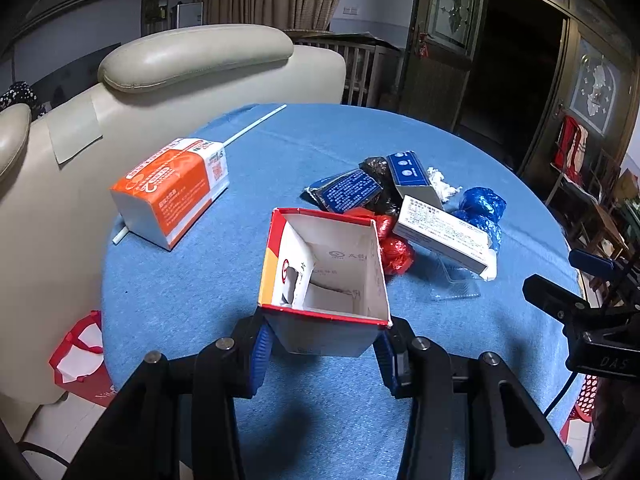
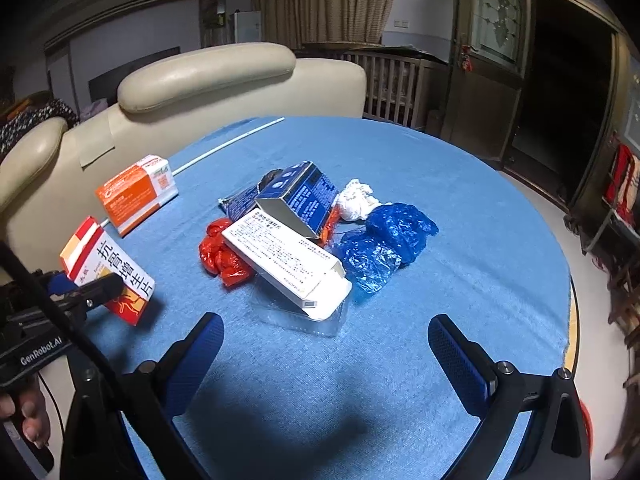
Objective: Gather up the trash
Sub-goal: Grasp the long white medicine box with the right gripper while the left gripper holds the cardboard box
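My left gripper (image 1: 324, 340) is shut on an open, empty red-and-white medicine box (image 1: 326, 276), held above the blue table; the box also shows in the right wrist view (image 2: 108, 268). A trash pile lies mid-table: a long white box (image 2: 282, 264), a dark blue box (image 2: 304, 198), red wrappers (image 2: 222, 256), blue plastic (image 2: 384, 244), white crumpled paper (image 2: 356, 200) and a clear plastic tray (image 2: 316, 320). An orange-and-white box (image 2: 136, 192) lies at the left. My right gripper (image 2: 326, 356) is open and empty, in front of the pile.
The round table has a blue cloth (image 2: 460, 184). A white rod (image 1: 256, 124) lies at its far edge. A beige sofa (image 1: 192, 56) stands behind the table. A red bag (image 1: 80, 360) sits on the floor at the left.
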A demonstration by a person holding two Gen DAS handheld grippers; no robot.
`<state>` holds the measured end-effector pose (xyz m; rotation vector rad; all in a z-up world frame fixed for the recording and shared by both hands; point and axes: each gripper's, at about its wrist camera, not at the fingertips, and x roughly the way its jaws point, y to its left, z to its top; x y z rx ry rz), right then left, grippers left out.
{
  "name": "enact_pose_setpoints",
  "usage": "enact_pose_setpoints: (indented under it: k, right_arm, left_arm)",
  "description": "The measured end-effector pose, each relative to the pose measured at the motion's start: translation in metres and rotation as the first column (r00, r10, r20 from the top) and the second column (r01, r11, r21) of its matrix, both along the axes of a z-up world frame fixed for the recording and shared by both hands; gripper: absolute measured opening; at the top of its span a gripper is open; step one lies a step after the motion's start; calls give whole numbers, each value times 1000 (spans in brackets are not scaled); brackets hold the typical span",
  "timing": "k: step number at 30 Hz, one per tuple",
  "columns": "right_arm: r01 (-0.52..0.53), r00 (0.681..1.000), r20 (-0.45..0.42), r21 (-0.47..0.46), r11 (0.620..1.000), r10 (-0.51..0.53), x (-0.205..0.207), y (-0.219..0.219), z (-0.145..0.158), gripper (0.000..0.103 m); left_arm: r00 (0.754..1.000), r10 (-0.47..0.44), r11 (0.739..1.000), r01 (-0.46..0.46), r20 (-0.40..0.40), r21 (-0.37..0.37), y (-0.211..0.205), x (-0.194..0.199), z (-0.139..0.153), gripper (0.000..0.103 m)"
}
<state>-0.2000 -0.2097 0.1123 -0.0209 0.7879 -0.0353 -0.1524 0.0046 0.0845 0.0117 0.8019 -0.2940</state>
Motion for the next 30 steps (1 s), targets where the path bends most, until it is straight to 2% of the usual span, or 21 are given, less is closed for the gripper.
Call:
enact_pose_setpoints:
  k: [6, 11, 14, 19, 23, 25, 26, 27, 28, 30]
  right_arm:
    - [-40, 999, 2, -12, 999, 40, 1, -2, -2, 103]
    - [-76, 997, -7, -21, 997, 76, 17, -10, -1, 103]
    - [-158, 987, -4, -13, 987, 158, 32, -3, 1, 103]
    - [-291, 955, -75, -79, 953, 285, 72, 17, -10, 103]
    - [-314, 940, -162, -73, 947, 300, 107, 18, -29, 103]
    - [-311, 931, -202, -7, 950, 303, 117, 13, -39, 92]
    - [-307, 928, -210, 41, 951, 309, 118, 10, -42, 70]
    - [-296, 929, -211, 73, 952, 305, 120, 7, -44, 61]
    - [-273, 936, -196, 121, 954, 293, 118, 2, -42, 59]
    - [-263, 940, -178, 158, 952, 290, 111, -1, -37, 55]
  left_arm:
    - [999, 31, 999, -32, 10, 16, 13, -3, 1, 47]
    - [998, 67, 998, -67, -3, 8, 28, 0, -5, 47]
    - [997, 74, 997, -74, -14, 3, 34, 2, -7, 47]
    - [997, 71, 997, -71, -20, 5, 40, 2, -9, 47]
    - [997, 75, 997, -75, -27, 5, 43, 3, -10, 47]
    - [997, 76, 997, -75, -28, 6, 43, 4, -10, 47]
    - [997, 75, 997, -75, -26, 8, 43, 4, -10, 47]
    - [997, 75, 997, -74, -24, 8, 42, 4, -9, 47]
    - [997, 73, 997, -72, -24, 5, 41, 4, -9, 47]
    - [998, 64, 998, -64, -23, -2, 37, 4, -9, 47]
